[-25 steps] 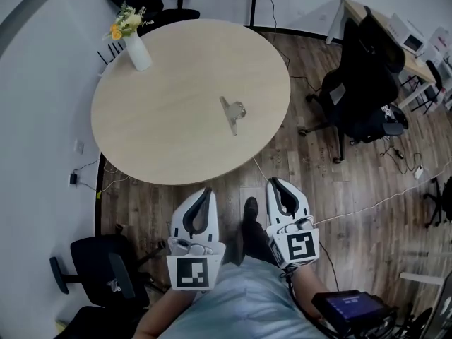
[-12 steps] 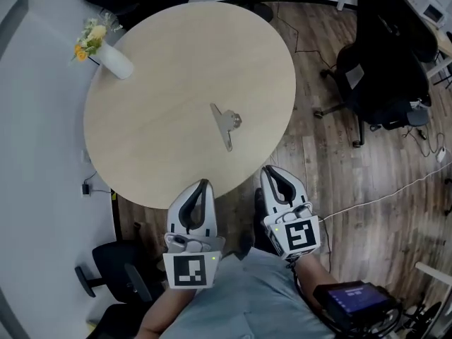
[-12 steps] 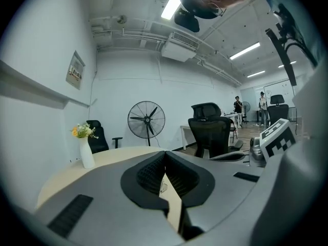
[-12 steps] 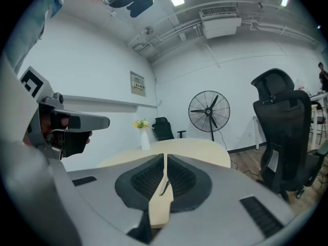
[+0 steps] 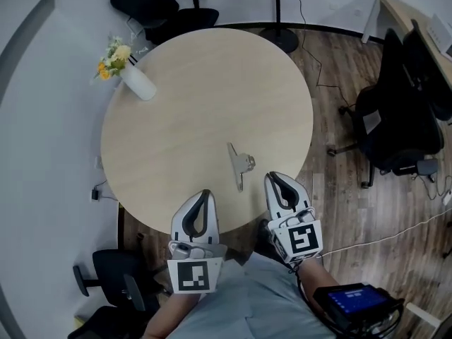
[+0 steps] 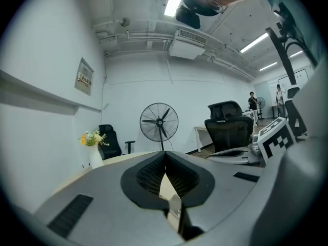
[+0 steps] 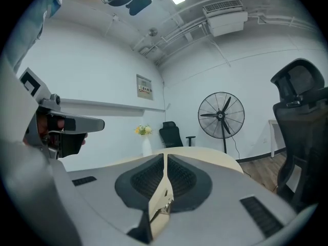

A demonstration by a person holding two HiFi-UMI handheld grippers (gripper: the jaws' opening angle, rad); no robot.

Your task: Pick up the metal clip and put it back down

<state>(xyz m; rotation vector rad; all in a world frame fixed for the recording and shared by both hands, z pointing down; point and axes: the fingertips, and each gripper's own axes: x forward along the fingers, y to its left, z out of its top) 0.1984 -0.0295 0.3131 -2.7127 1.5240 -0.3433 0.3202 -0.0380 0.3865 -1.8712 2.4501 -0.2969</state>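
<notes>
A metal clip (image 5: 240,164) lies on the round beige table (image 5: 191,119), near its front right edge. Through the slit between the right gripper's jaws the clip (image 7: 165,207) shows small. My left gripper (image 5: 203,194) is held at the table's near edge, left of the clip, its jaws together and empty. My right gripper (image 5: 274,177) sits just right of and below the clip, jaws also closed with nothing in them. Neither gripper touches the clip.
A white vase with yellow flowers (image 5: 131,73) stands at the table's far left. Black office chairs (image 5: 402,126) stand to the right and another chair (image 5: 166,9) behind the table. A floor fan (image 5: 279,20) stands at the back; wooden floor surrounds the table.
The view has shifted: the table and clip now sit lower and closer to the grippers. Both grippers stay shut and empty.
</notes>
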